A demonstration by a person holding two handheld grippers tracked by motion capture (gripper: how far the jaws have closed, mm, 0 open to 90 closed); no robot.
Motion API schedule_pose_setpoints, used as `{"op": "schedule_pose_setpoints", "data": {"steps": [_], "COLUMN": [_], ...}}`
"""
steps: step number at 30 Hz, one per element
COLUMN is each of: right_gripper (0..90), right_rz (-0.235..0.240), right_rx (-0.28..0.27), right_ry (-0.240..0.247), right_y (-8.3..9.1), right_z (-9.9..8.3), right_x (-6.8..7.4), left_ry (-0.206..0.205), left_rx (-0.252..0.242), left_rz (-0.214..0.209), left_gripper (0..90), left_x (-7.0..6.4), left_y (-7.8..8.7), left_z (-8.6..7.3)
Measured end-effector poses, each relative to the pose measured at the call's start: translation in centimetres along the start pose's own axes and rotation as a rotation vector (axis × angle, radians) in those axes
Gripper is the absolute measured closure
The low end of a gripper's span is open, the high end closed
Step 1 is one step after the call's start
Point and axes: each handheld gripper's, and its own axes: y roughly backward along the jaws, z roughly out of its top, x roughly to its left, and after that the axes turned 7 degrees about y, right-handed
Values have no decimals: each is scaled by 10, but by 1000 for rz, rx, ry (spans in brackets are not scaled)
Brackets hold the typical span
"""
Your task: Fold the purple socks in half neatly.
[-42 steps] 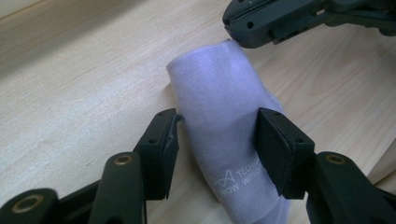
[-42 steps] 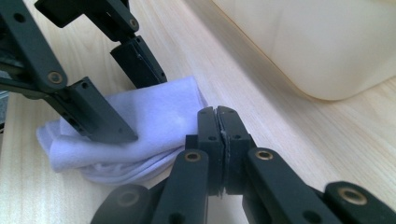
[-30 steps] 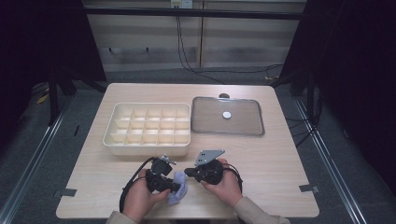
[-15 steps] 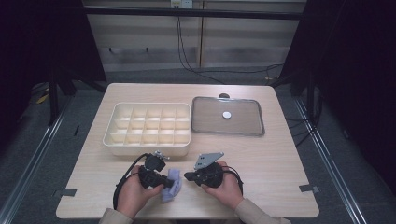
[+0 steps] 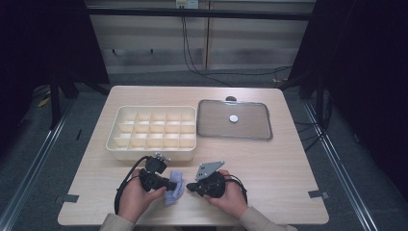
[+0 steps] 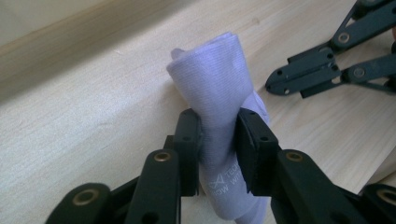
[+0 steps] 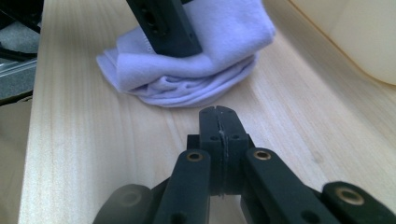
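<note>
The pale lilac, soft knitted cloth (image 6: 219,93), bundled into a loose roll with small printed lettering near its lower end, sits at the near edge of the light wooden worktop (image 5: 288,163), between the person's two hands and just in front of the cream plastic compartment tray (image 5: 153,131). The left gripper (image 6: 218,140) is clamped across the roll's middle, its jaws pressing the fabric into a waist. The right gripper (image 7: 219,122) lies just beside the cloth with its jaws pressed together on nothing, its tips pointing at the bundle's folded edge.

The cloth looks light and limp (it sags and spreads where it touches the wood), so it should not slip out of a firm pinch, but it will likely unroll or droop wherever it is unsupported. Nothing about it seems fragile. The best hold is probably across the thick rolled middle, where several layers stack; a loose corner would give only a single layer to pull on.

Compared with a second ago, the left hand has drawn back toward the left and the cloth has travelled with it, and the gap between the two grippers has widened slightly. The tray and the grey-rimmed transparent lid (image 5: 235,119) stay where they were.
</note>
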Motion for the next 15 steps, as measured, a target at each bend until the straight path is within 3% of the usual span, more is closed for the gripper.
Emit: {"op": "schedule_pose_setpoints", "data": {"steps": [8, 15], "right_gripper": [900, 900], "right_rz": [10, 12], "right_rx": [-10, -18], "right_ry": [9, 2], "right_y": [-3, -5], "right_z": [1, 2], "right_x": [2, 3], "left_ry": [22, 28], "left_rx": [-12, -23], "left_rz": [-7, -18], "left_gripper": [600, 593], "left_x": [0, -1], "left_y": [-3, -5], "left_z": [1, 3]}}
